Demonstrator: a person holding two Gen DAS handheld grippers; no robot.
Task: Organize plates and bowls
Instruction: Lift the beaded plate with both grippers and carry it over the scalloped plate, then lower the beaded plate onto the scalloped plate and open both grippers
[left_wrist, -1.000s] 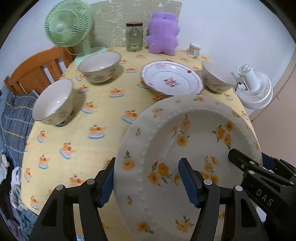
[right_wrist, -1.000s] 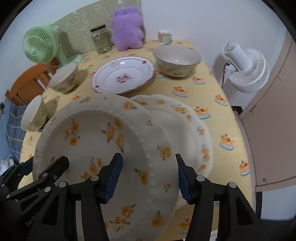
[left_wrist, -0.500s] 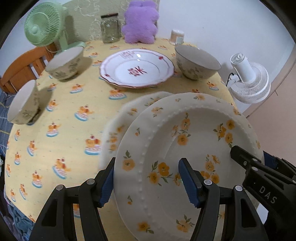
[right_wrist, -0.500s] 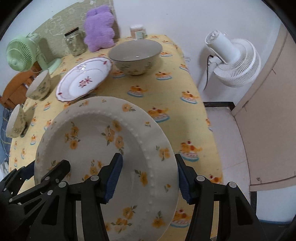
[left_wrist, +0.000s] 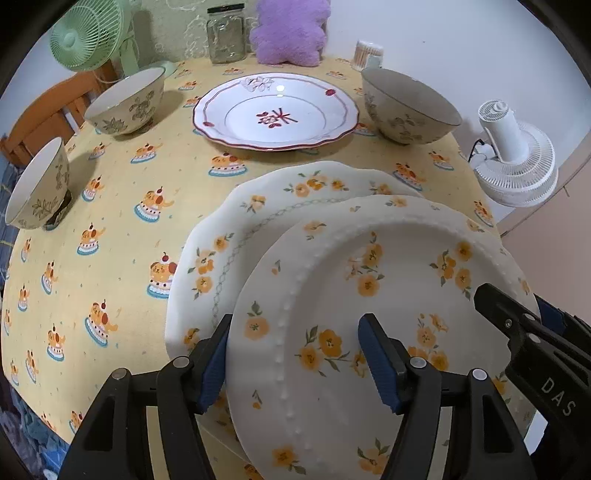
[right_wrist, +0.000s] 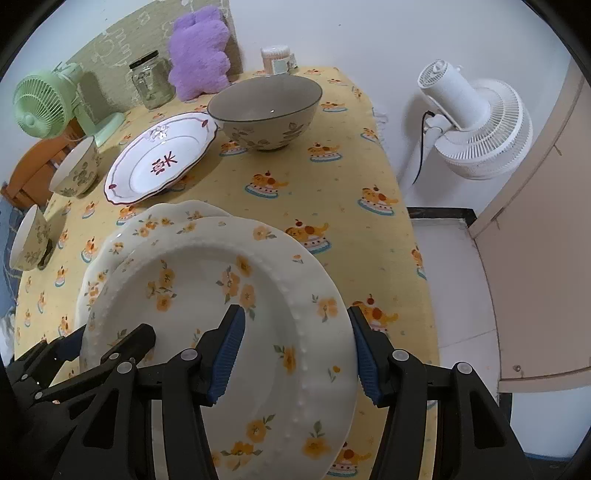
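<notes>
Both tools are gripping one beaded plate (left_wrist: 373, 314) with orange flowers. The left tool (left_wrist: 295, 358) is pinching its rim at nine o'clock, one pad over the top face and one outside the edge; its jaws have just been opening slightly with the rim between them. The right tool (right_wrist: 295, 350) is pinching the rim at three o'clock. The plate is sitting tilted over a scalloped plate (left_wrist: 236, 236) lying on the counter (left_wrist: 122, 206) — whether they are touching is unclear. At twelve o'clock a red-trimmed plate (left_wrist: 275, 110) is lying, a large bowl (left_wrist: 406, 107) at one o'clock, two bowls (left_wrist: 125, 101) at ten o'clock.
</notes>
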